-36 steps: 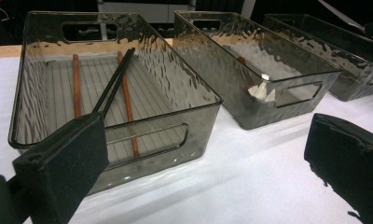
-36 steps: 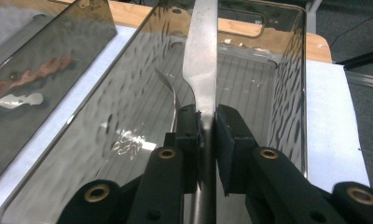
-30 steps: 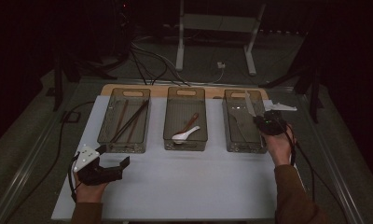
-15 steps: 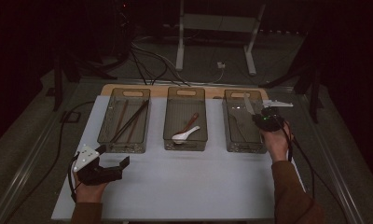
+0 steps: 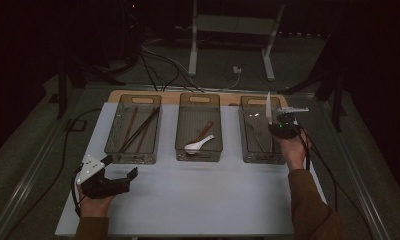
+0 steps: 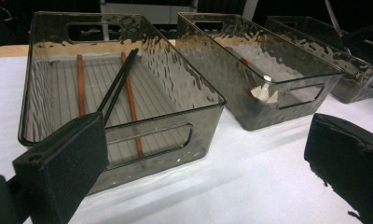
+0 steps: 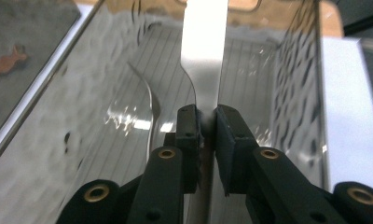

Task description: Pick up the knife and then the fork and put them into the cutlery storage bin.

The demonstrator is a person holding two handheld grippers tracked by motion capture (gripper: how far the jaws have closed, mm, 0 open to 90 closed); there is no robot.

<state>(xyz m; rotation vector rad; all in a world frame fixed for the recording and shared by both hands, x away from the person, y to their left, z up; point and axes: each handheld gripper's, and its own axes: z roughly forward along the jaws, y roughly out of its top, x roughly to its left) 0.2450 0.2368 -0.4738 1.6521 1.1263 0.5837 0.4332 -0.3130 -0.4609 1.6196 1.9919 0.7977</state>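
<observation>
My right gripper [image 7: 205, 126] clamps a steel knife [image 7: 203, 56] between its jaws, blade rising above the right bin [image 5: 253, 150]; my left gripper [image 6: 208, 163] gapes wide, holding nothing.

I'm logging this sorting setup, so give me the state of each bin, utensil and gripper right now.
Left gripper: open, holding nothing, over the table.
Right gripper: shut on the knife, above the right bin.
Knife: gripped between the fingers, blade pointing away.
Left bin: holds chopsticks.
Middle bin: holds a white spoon.
Right bin: holds metal cutlery.
</observation>
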